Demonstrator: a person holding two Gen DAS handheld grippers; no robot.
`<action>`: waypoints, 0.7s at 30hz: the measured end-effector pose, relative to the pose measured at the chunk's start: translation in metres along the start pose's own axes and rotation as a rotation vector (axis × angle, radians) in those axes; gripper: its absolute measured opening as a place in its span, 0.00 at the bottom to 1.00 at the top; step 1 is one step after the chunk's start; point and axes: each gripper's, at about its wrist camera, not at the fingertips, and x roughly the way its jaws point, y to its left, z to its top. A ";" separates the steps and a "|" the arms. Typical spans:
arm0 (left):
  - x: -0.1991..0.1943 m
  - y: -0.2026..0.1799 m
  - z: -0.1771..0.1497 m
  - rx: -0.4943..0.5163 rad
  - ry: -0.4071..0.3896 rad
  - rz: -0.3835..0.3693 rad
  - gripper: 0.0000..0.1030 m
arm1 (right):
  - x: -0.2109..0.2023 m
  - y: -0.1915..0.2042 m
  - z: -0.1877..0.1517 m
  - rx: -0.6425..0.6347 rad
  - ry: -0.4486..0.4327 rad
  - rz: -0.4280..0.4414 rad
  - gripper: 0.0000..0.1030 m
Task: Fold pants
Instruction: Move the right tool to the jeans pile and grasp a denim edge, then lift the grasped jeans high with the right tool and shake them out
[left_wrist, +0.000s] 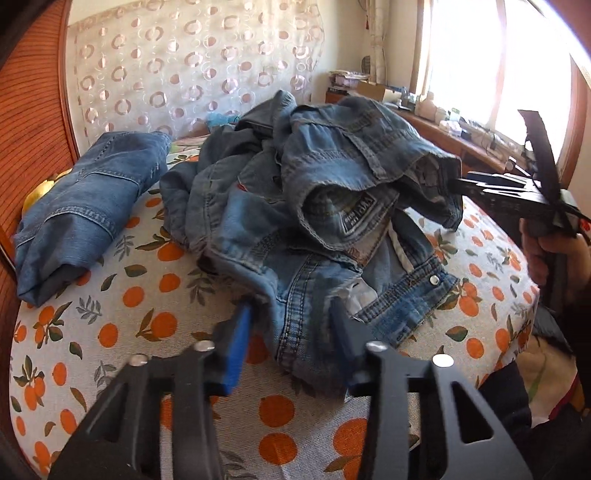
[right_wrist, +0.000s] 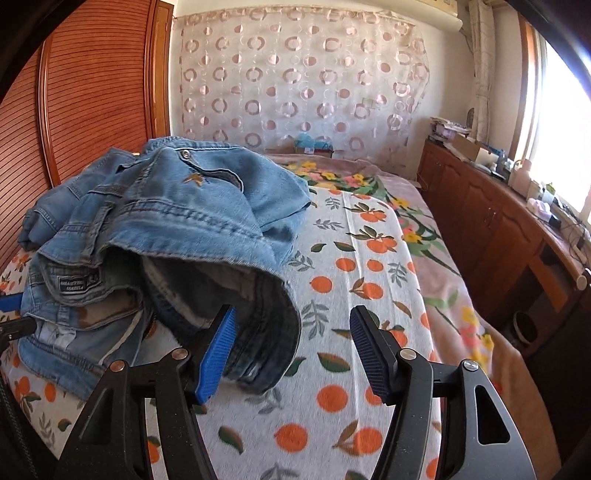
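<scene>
**Second jeans pair: pickup begun, no fold yet**

Left gripper narrowed onto jeans waistband edge, denim between pads. Right gripper half-wide, empty; heap just left of it. Folded pair far left. Bed free to right; cabinet beyond, wardrobe close left.

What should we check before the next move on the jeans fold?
1. Left fingers gripping jeans: ok, denim fills their gap.
2. Right fingers gripping: not ok, open, hem beside one finger only.
3. Jeans flat: not ok, crumpled heap.
4. Single garment in heap: cannot tell.
5. Bare sheet beside heap: ok.
</scene>
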 end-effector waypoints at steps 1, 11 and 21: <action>-0.001 0.001 0.001 -0.004 -0.005 -0.007 0.31 | 0.000 0.000 0.004 -0.001 0.004 0.007 0.63; -0.023 0.008 0.007 -0.019 -0.061 -0.027 0.19 | -0.001 -0.001 0.024 -0.023 0.028 0.095 0.16; -0.080 -0.007 0.065 0.066 -0.209 -0.006 0.14 | -0.101 -0.033 0.066 -0.001 -0.189 0.048 0.07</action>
